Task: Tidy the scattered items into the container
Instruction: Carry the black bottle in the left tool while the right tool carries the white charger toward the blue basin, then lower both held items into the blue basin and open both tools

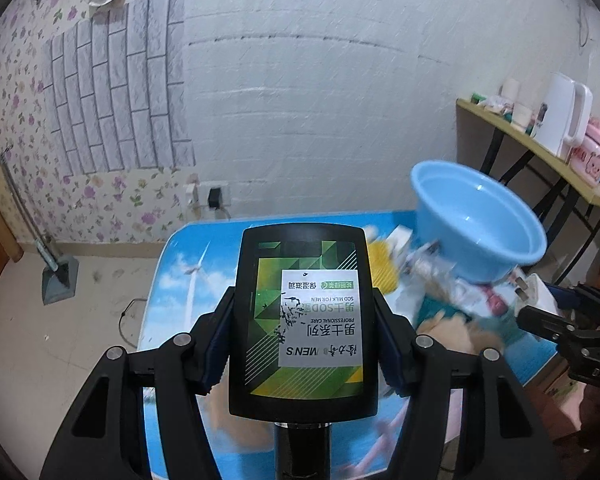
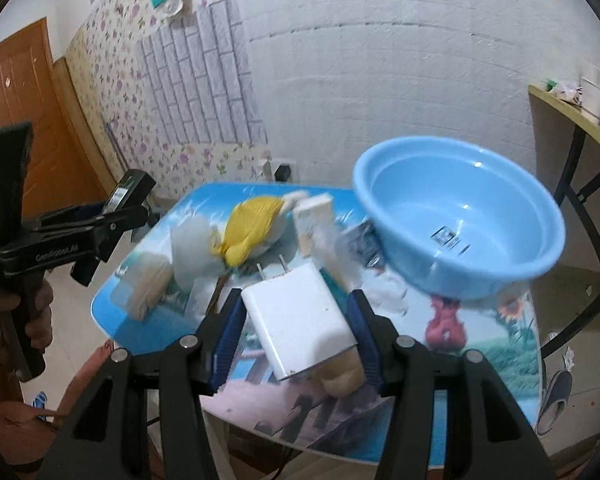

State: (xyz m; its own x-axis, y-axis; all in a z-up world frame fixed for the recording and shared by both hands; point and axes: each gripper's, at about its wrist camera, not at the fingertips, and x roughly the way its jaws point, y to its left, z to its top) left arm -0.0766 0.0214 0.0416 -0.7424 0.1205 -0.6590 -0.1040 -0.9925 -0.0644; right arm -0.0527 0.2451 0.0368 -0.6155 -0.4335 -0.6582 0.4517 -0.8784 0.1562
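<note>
Left gripper [image 1: 302,320] clamps black bottle [image 1: 302,316] (label inverted); right gripper [image 2: 296,316] clamps white charger [image 2: 300,316].

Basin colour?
Light blue basin, plain, small label sticker inside; clearest in the right wrist view.

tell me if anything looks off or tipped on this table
The blue basin looks tilted, with its mouth towards the cameras rather than sitting flat on the table. It is empty, while loose items are still scattered beside it.

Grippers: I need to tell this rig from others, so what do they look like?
Both the left gripper and the right gripper are black frames with silver pivot screws and blue finger pads. The left one's side reads "GenRobot.AI" in white.
</note>
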